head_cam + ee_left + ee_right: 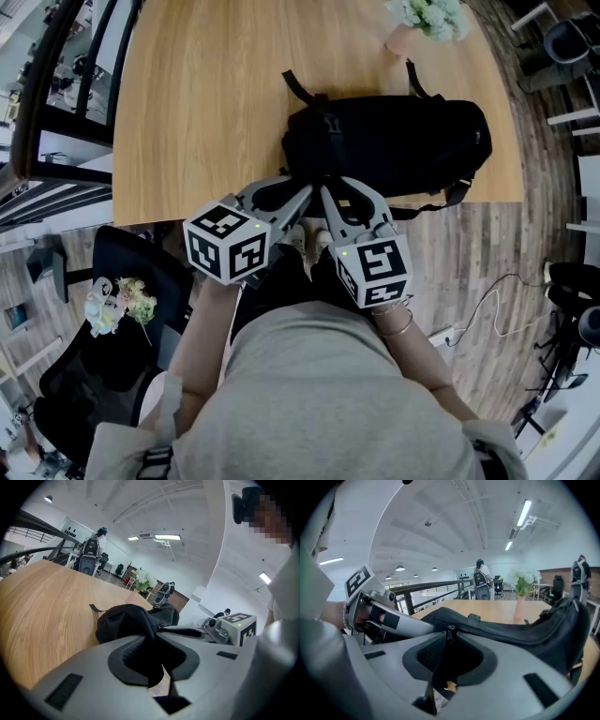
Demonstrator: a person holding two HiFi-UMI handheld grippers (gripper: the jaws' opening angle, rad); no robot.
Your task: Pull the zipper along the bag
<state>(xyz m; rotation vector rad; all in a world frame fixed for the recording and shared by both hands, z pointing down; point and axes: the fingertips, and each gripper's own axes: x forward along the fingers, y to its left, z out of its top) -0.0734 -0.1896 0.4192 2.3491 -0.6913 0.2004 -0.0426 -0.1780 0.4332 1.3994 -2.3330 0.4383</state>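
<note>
Left gripper (154,637) clamps bag (403,141); right gripper (449,643) pinches zipper pull (450,633); both angled downward.

Left tongs (153,632) tilted slightly down, clamped shut on bag (122,620) fabric. Right tongs (450,638) set alongside, tips converged with left's, closed on zipper pull (450,631). Forearms (211,319) extended forward from body.

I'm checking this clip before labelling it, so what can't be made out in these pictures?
Head view: zipper hidden under left gripper and right gripper tips.
Head view: flowers cut by top edge.
Left gripper view: bag fabric bunched in the jaws hides the zipper.
Right gripper view: zipper's far end lost in the bag's dark folds.
</note>
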